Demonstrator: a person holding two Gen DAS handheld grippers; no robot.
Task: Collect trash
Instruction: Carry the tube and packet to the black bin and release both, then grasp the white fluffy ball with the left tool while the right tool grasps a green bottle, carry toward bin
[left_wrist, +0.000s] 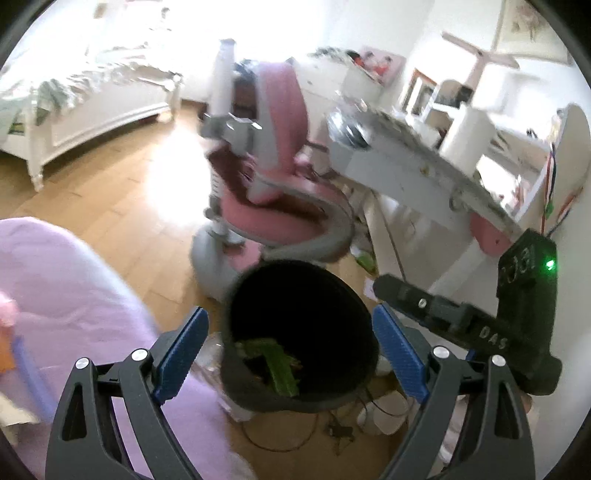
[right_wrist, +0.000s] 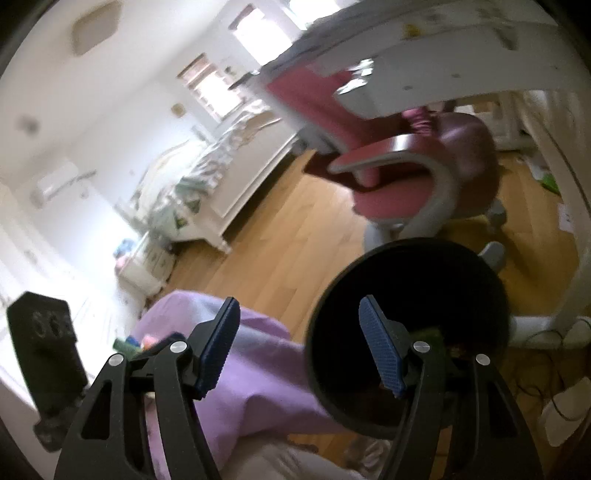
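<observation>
A black round trash bin (left_wrist: 299, 332) stands on the wood floor, with a green wrapper (left_wrist: 277, 363) lying inside it. My left gripper (left_wrist: 291, 354) is open and empty, its blue pads on either side of the bin from above. My right gripper (right_wrist: 299, 350) is open and empty too, above the left rim of the same bin (right_wrist: 406, 332). The right gripper's black body (left_wrist: 517, 317) shows at the right of the left wrist view. The left gripper's body (right_wrist: 44, 354) shows at the left of the right wrist view.
A lilac cloth (left_wrist: 74, 295) covers a surface beside the bin. A pink and grey desk chair (left_wrist: 273, 177) stands behind the bin, next to a white desk (left_wrist: 413, 162). A white bed (left_wrist: 85, 107) is at the back. Cables and white adapters (left_wrist: 384, 413) lie on the floor.
</observation>
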